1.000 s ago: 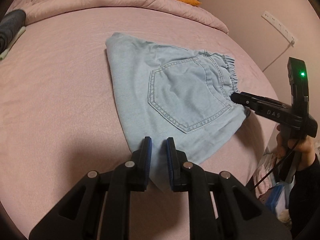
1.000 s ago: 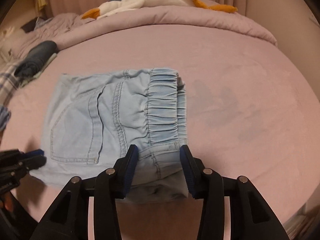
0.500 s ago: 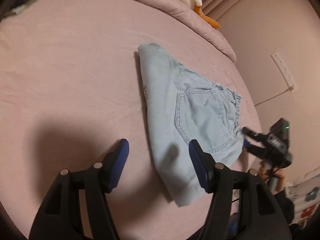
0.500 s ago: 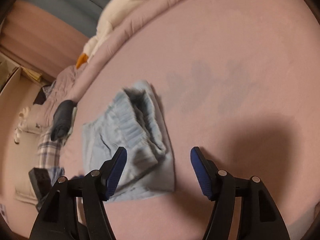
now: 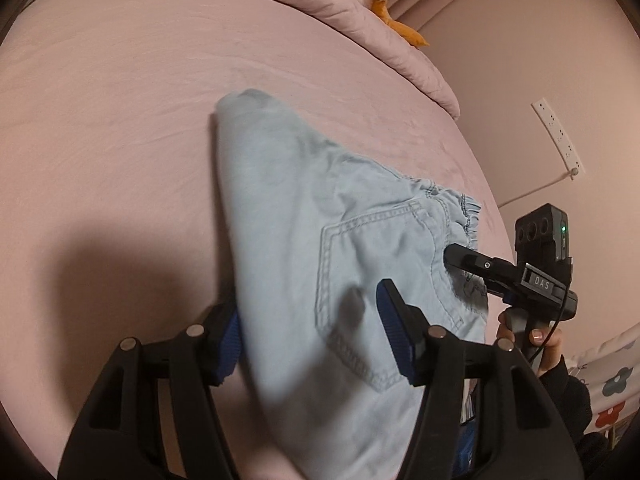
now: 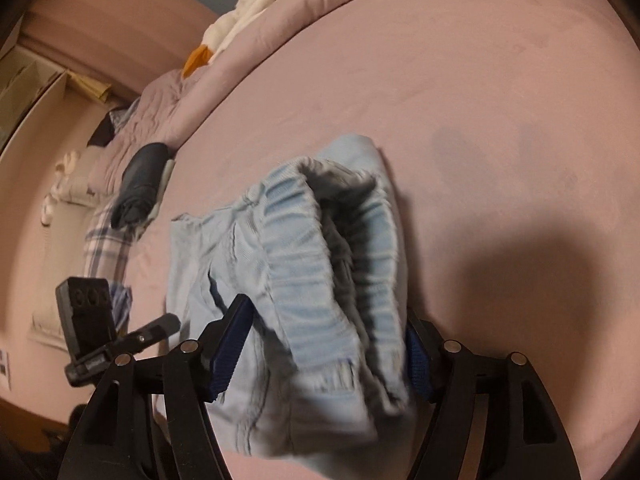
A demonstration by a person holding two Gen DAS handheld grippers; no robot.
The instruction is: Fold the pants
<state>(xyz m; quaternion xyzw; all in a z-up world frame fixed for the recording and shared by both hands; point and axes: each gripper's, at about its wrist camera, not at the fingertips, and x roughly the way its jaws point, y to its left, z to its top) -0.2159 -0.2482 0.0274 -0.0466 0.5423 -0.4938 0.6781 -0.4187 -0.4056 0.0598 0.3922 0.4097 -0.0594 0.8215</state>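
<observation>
The left hand-held gripper (image 5: 310, 330) stands with its blue-padded jaws spread, and the near corner of the folded light-blue denim pants (image 5: 320, 248) lies between them. The left pad sits just at the folded edge and the right pad hangs clear above the back pocket (image 5: 372, 284), so nothing is pinched. Those jaws have just been opening, with cloth between them, which reads as letting go of a finished fold rather than taking a new hold. Ahead of this hand-held gripper the bundle tapers to a rounded far corner, so its long axis runs away from the jaws and a little leftward across the pink bed (image 5: 120, 120). The gathered elastic waistband (image 6: 304, 256) points rightward, toward the other tool. The right hand-held gripper (image 6: 324, 350) comes in at that waistband end with its jaws also apart. They too have just been opening, and the puffed waistband layers bulge up between the pads. Motion blur makes the contact uncertain, but the cloth seems to rest loosely rather than be clamped. From this side the pants stretch away to the left of the jaws toward the left tool. The placement suits a compact packet left flat near the bed's front edge. A dark rolled garment (image 6: 140, 180) and a plaid cloth (image 6: 104, 248) lie well beyond, clear of it.
</observation>
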